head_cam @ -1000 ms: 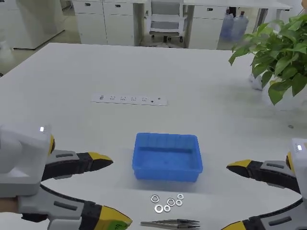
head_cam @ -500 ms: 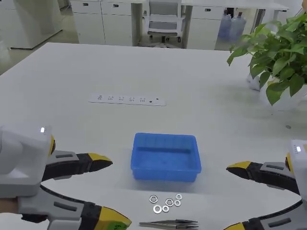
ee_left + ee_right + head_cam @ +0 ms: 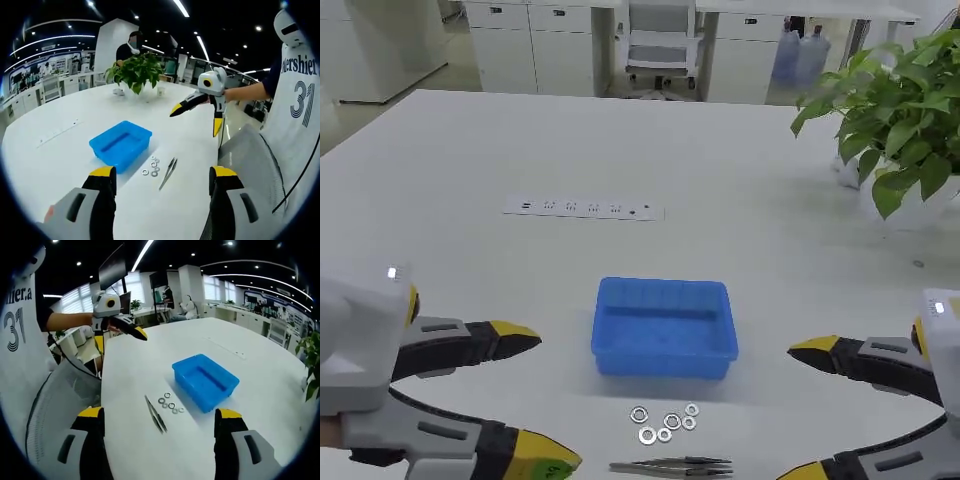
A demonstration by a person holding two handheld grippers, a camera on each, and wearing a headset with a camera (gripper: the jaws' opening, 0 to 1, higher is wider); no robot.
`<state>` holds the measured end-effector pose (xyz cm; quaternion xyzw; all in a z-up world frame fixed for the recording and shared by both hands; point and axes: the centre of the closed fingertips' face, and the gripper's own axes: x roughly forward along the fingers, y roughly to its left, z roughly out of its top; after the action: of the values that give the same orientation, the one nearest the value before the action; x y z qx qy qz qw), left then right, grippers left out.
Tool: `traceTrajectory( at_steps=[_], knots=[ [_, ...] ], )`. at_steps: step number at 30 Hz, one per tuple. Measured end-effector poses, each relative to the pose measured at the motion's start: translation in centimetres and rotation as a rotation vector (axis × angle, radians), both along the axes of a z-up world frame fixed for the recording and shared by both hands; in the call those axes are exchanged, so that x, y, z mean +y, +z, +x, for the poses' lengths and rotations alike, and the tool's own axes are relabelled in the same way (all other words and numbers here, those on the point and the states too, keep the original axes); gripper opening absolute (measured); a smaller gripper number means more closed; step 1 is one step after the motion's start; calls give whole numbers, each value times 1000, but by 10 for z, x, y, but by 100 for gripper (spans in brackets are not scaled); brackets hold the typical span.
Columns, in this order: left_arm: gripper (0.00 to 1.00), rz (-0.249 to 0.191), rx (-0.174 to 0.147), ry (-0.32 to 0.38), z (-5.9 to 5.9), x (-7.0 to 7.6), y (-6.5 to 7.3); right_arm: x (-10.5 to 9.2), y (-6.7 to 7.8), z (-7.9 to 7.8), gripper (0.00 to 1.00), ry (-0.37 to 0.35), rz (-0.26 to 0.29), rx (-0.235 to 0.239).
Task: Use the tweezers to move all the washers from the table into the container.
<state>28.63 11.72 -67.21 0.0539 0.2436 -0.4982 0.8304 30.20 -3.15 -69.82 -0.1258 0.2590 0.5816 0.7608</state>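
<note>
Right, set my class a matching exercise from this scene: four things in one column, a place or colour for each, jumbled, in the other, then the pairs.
Column one:
1 container
2 washers
3 tweezers
4 plant

Column two:
A green, at the far right
B blue, in the middle
C lying flat, nearest the front
D clustered between container and tweezers

Pairs: 1-B, 2-D, 3-C, 4-A
</note>
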Motion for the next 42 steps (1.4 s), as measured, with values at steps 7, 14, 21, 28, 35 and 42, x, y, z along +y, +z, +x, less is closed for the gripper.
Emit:
traceTrajectory(
  at_steps=[7,14,21,28,35,42],
  knots=[
    [81,4,1,-7,-1,-2,-1,-2,0,2,91,-3,-3,-2],
    [81,9,12,-5,-2,-2,-6,-1,-2,-2,91,-2,3,13],
    [81,6,4,4,0,-1,-6,-2,-3,1,91,2,-8,6],
    [81,6,11,6,0,0,-9,0,-4,3,91,2,-9,4],
    [80,3,13,6,1,-1,-14,1,-5,6,88,24,-1,-47],
    [77,23,33,-4,3,-2,-32,2,-16,10,81,40,-27,-20]
  ],
)
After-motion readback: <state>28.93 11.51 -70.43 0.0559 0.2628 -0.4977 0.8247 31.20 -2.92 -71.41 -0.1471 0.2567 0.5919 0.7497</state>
